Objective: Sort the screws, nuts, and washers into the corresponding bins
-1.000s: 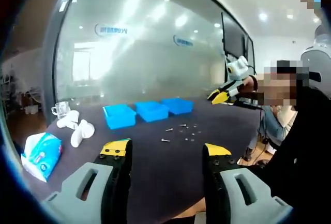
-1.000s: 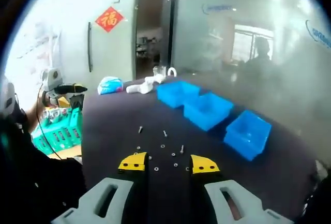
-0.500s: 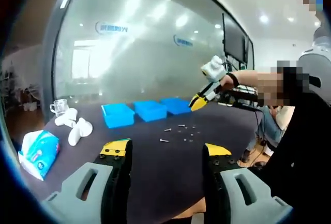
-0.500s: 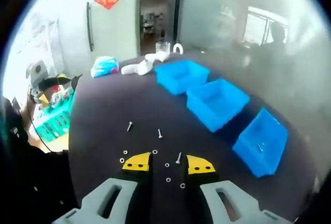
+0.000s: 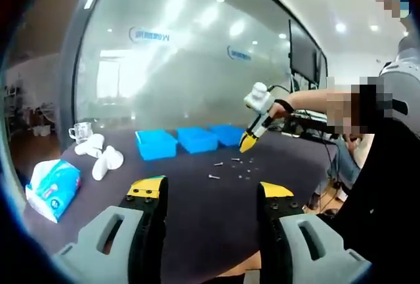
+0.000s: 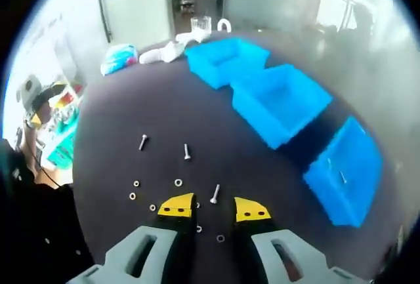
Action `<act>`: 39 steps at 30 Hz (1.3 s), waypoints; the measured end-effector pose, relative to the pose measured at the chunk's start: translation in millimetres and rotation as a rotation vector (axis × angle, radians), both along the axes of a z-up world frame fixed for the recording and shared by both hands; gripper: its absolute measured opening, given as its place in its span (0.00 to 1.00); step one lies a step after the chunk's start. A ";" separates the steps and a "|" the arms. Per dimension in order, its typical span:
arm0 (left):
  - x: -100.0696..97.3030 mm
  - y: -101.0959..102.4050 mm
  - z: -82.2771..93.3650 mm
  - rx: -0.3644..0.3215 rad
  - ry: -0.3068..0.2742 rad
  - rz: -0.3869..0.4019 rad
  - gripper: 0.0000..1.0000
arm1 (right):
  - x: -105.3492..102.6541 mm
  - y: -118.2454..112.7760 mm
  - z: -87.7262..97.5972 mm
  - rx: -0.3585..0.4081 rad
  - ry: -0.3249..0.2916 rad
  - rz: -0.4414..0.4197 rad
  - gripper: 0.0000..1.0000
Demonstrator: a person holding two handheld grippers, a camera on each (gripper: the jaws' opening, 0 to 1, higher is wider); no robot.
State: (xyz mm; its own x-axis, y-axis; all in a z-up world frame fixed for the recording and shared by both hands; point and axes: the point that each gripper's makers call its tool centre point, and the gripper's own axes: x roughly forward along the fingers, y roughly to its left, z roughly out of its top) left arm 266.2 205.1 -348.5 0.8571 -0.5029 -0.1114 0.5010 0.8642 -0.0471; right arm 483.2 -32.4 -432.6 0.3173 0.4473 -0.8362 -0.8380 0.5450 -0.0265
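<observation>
Right gripper (image 6: 214, 206) poised over the loose hardware on the dark desk (image 6: 118, 113), jaws spread and empty.

Its yellow tips straddle a screw (image 6: 214, 194) lying among small washers (image 6: 178, 182) near the desk's near edge; two more screws (image 6: 186, 151) lie just beyond. Three blue bins (image 6: 282, 103) run in a row toward the far edge, the nearest (image 6: 348, 169) holding a screw. The left gripper (image 5: 210, 191) hangs above the desk's near edge, jaws also spread, empty; a tissue pack (image 5: 51, 189) rests by the side edge.
</observation>
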 end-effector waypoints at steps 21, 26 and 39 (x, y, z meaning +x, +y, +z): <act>-0.1 2.4 -8.6 -0.020 0.023 0.010 0.53 | -6.3 5.7 -33.6 -0.204 0.134 0.035 0.11; 1.8 1.2 -11.0 -0.017 0.031 0.008 0.53 | -5.3 6.9 -37.0 -0.210 0.139 0.033 0.09; 4.4 -0.5 -4.6 -0.008 0.020 0.008 0.53 | -7.9 3.7 -36.6 -0.222 0.158 0.032 0.00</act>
State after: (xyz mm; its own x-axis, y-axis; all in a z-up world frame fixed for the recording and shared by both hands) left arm 270.6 204.6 -353.1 0.8587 -0.4972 -0.1245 0.4930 0.8676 -0.0643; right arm 475.4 -28.7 -469.2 0.1636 0.2553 -0.9529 -0.8577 0.5141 -0.0095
